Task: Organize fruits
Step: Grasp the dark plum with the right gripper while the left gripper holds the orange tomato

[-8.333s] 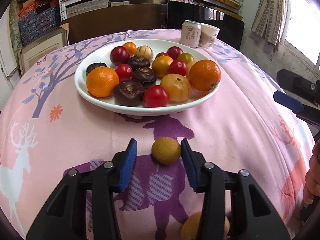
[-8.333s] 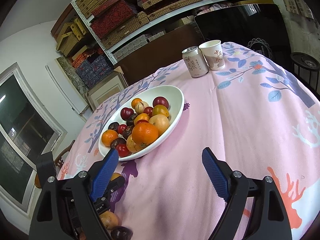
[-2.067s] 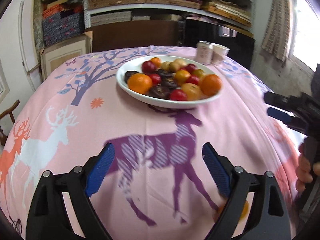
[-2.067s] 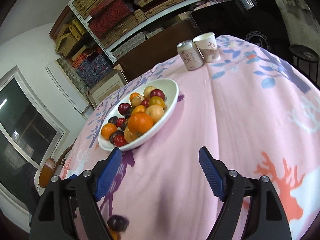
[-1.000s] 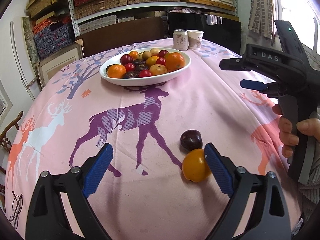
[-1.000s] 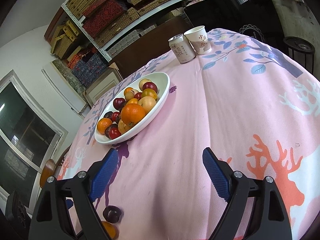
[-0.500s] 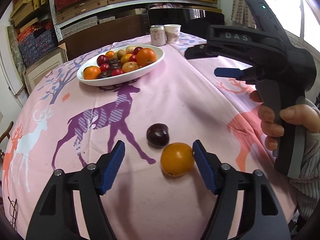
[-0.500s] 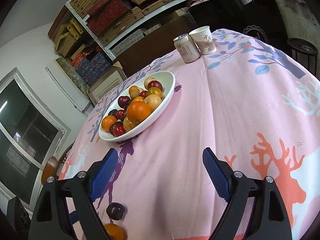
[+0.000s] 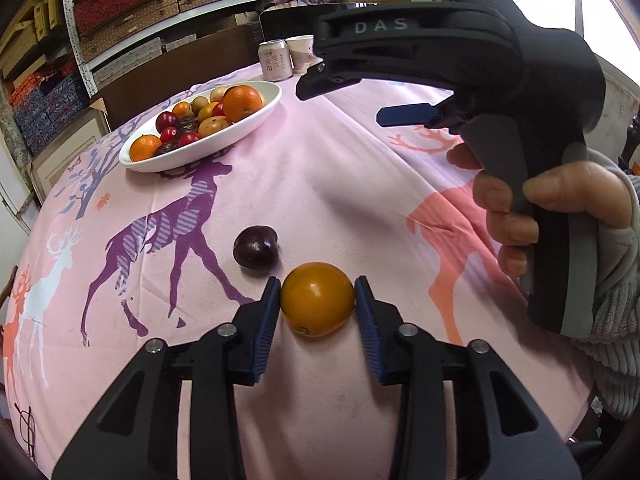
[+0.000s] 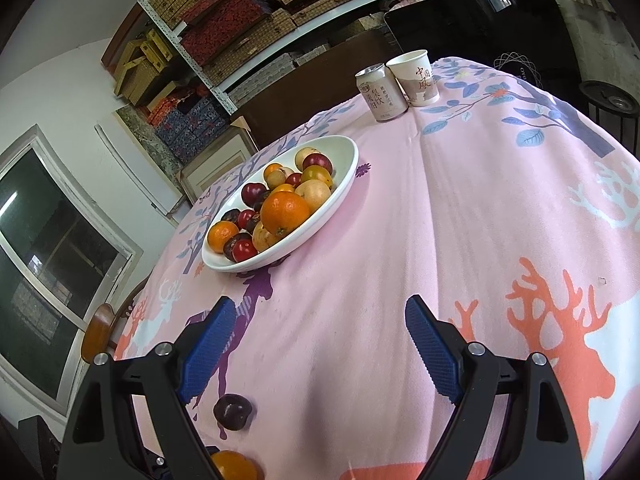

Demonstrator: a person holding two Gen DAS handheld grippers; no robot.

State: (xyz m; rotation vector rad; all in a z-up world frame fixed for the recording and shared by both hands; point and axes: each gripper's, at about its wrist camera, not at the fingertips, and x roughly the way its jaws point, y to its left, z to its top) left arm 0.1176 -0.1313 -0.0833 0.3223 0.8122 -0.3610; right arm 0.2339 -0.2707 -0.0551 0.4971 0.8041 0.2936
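Note:
My left gripper [image 9: 316,300] is shut on a small orange fruit [image 9: 317,298] that rests on the pink tablecloth; both blue pads touch its sides. A dark purple plum [image 9: 255,247] lies just beyond it to the left. The same fruit [image 10: 234,466] and plum [image 10: 232,412] show at the bottom left of the right wrist view. A white oval plate [image 9: 256,118] piled with oranges, plums and cherry tomatoes stands farther back; it also shows in the right wrist view [image 10: 340,196]. My right gripper [image 10: 316,348] is open and empty above the cloth; in the left wrist view its body [image 9: 500,92] hangs at the right.
A drink can [image 10: 380,94] and a paper cup [image 10: 416,78] stand at the table's far edge. Shelves with boxes fill the back wall. A wooden chair back [image 10: 98,330] shows past the table's left edge. The person's hand [image 9: 532,208] holds the right gripper.
My left gripper has moved forward over the orange fruit and closed its pads on it. The right gripper has stayed open and hardly moved.

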